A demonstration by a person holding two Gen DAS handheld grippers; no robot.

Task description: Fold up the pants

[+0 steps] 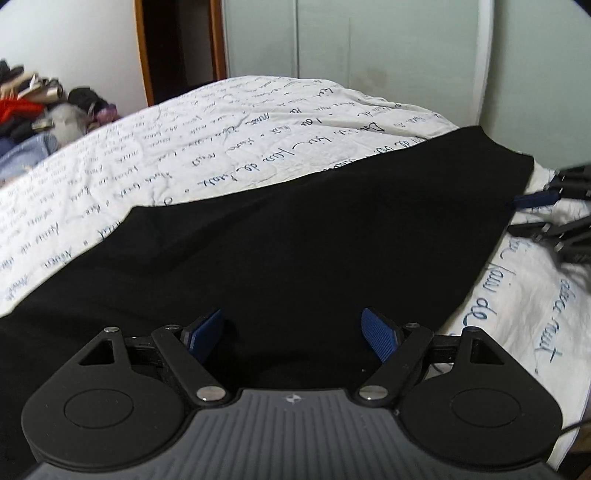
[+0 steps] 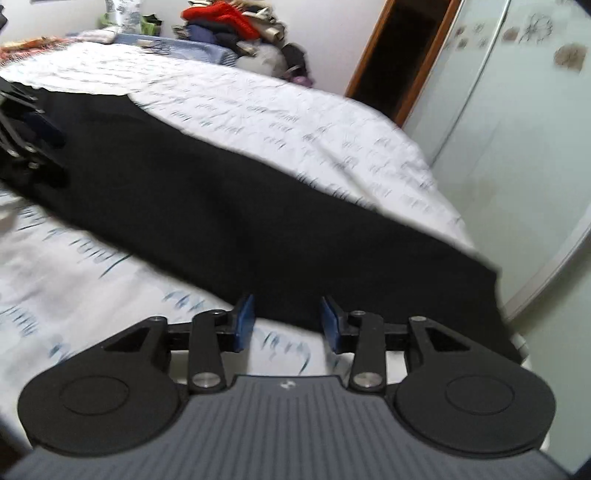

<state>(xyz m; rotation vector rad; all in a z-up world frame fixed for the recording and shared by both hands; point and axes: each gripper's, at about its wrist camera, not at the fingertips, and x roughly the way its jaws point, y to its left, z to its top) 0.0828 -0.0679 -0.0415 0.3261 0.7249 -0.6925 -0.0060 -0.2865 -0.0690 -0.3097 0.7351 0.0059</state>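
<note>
The black pants (image 1: 295,240) lie flat in a long band across a bed with a white sheet (image 1: 221,140) printed with blue handwriting. My left gripper (image 1: 291,325) hovers over the near part of the pants, open wide, with nothing pinched between its blue pads. At the pants' far right end, my right gripper (image 1: 546,206) shows at the frame edge. In the right wrist view the pants (image 2: 221,206) run diagonally. My right gripper (image 2: 288,314) stands at their near edge, partly open, its pads apart and pressing on nothing. The left gripper (image 2: 33,140) sits over the pants' far left end.
A pile of clothes (image 1: 37,107) (image 2: 236,33) is heaped beyond the bed. A wooden door frame (image 1: 177,44) (image 2: 402,51) and pale green wardrobe doors (image 1: 369,37) (image 2: 517,129) stand behind it. The sheet (image 2: 295,122) drops off at the bed's right edge.
</note>
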